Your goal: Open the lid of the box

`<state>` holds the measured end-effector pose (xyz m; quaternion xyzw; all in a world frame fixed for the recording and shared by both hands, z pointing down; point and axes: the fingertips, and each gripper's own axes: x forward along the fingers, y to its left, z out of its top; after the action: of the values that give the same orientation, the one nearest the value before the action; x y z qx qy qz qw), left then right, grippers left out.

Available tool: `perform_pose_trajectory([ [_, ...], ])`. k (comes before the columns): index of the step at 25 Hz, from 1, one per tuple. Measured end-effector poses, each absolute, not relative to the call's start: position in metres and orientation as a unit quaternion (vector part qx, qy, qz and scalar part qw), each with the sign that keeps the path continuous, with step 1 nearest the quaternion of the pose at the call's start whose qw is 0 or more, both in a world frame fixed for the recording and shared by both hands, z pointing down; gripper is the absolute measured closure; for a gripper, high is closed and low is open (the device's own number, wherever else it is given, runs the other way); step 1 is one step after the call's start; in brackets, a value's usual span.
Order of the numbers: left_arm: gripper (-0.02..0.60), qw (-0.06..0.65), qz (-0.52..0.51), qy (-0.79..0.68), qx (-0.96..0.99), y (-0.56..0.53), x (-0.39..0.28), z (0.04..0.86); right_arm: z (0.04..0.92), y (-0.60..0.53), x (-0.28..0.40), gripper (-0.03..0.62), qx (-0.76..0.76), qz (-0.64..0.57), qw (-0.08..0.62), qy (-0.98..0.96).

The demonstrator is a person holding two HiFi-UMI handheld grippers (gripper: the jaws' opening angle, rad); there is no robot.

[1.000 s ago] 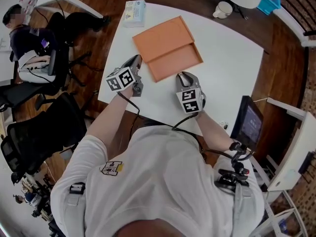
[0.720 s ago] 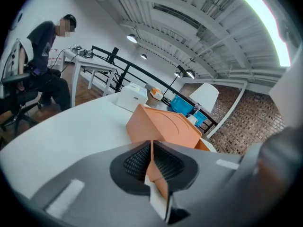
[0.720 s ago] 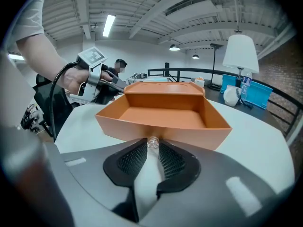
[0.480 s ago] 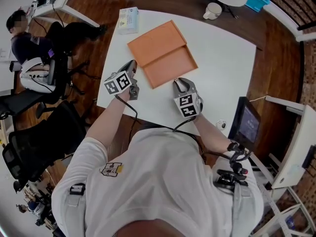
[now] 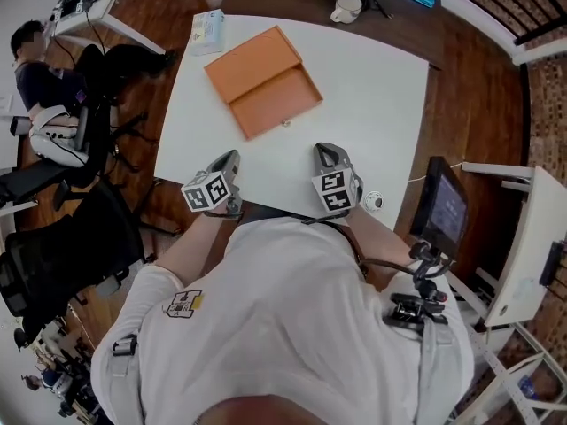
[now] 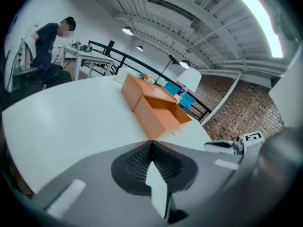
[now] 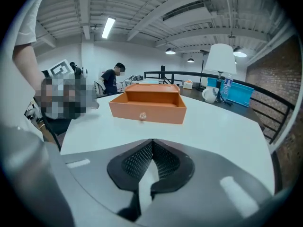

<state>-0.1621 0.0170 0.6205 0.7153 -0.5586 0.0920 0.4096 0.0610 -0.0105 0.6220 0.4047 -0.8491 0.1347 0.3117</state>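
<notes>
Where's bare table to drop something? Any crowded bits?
Biggest bare patch: right side of table, bordered by orange box, mug and right gripper. Narrower strip between box and left gripper. Crowded: far left corner, box beside small carton.

White table (image 5: 376, 87) set on dark wooden floor (image 5: 478, 78), black office chairs (image 5: 62, 246) at left, brick wall (image 7: 279, 63) at right, strip light (image 7: 108, 27) hung from ribbed ceiling (image 7: 156, 4)

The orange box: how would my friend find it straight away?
Look at the big white table. On its far left part lies the orange box, open, with its lid flipped back flat. It is the only orange thing there; the packet beside it is small and pale.
</notes>
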Motion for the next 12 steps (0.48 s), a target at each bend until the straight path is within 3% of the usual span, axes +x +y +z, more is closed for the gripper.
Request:
perform_pose_trajectory([
  [12,0.581,0.393,0.145,-0.531,0.737,0.06,-0.118,0.648,0.621,0.0,0.067,0.595,0.384,0.119,0.307,-0.863],
])
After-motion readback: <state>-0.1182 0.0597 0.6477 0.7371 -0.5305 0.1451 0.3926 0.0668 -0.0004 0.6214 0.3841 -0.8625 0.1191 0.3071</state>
